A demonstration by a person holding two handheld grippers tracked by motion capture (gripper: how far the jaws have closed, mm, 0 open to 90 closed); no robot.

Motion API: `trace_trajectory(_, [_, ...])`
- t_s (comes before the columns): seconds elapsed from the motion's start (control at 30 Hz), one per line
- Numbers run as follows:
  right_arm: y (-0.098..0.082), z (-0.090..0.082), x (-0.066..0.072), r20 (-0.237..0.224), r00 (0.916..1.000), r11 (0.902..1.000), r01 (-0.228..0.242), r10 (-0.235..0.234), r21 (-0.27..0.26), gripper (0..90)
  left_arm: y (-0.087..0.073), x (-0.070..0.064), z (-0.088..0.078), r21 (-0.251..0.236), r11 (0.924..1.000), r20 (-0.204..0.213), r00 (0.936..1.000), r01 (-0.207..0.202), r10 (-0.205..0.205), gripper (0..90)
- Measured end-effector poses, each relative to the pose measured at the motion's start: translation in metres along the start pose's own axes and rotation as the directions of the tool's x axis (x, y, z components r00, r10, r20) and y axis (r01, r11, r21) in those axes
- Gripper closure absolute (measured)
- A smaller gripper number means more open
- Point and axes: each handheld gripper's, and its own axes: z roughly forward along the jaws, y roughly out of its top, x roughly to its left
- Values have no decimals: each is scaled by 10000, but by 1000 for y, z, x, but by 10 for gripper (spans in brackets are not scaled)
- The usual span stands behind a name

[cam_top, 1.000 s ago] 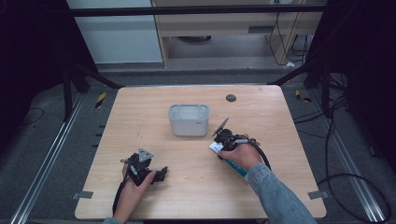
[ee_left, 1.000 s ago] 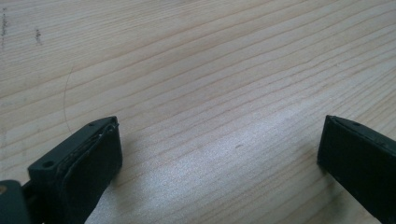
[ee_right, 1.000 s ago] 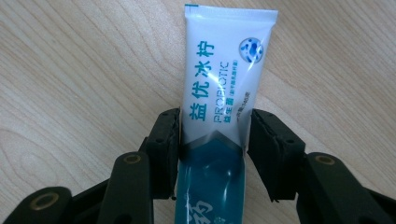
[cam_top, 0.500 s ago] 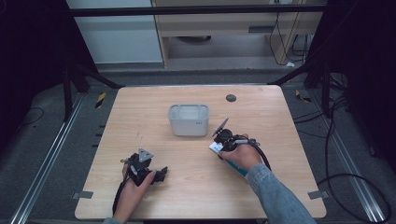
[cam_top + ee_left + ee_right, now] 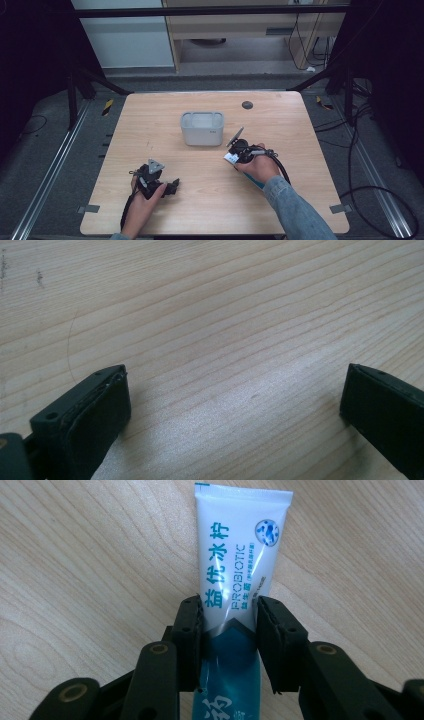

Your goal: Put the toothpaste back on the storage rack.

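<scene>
Grey tub (image 5: 202,129) mid-table, elsewhere open.

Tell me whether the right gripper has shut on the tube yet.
Shut on it. The right gripper's jaws have just been closing, and both pads now press the sides of the tube, which lies flat on the table.

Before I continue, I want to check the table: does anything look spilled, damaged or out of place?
Nothing stands out. The tube lies flat on the wooden table, undamaged, between the right gripper fingers, which have just been closing on it. The grey tub stands upright. No spill shows.
</scene>
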Motion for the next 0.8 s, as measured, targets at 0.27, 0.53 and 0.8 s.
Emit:
trace_trajectory(0.27, [0, 0, -1, 62, 10000, 10000, 42, -42, -21, 683, 0, 0, 0, 3, 10000, 0, 10000, -3, 3, 0])
trace_trajectory(0.53, [-4, -2, -3, 92, 9999, 9996, -133, 135, -250, 730, 0, 0, 0, 1, 10000, 2, 10000, -1, 1, 0])
trace_trajectory(0.8, [-5, -7, -4, 83, 9997, 9992, -217, 220, -341, 785, 0, 0, 0, 1, 10000, 1, 10000, 0, 0, 0])
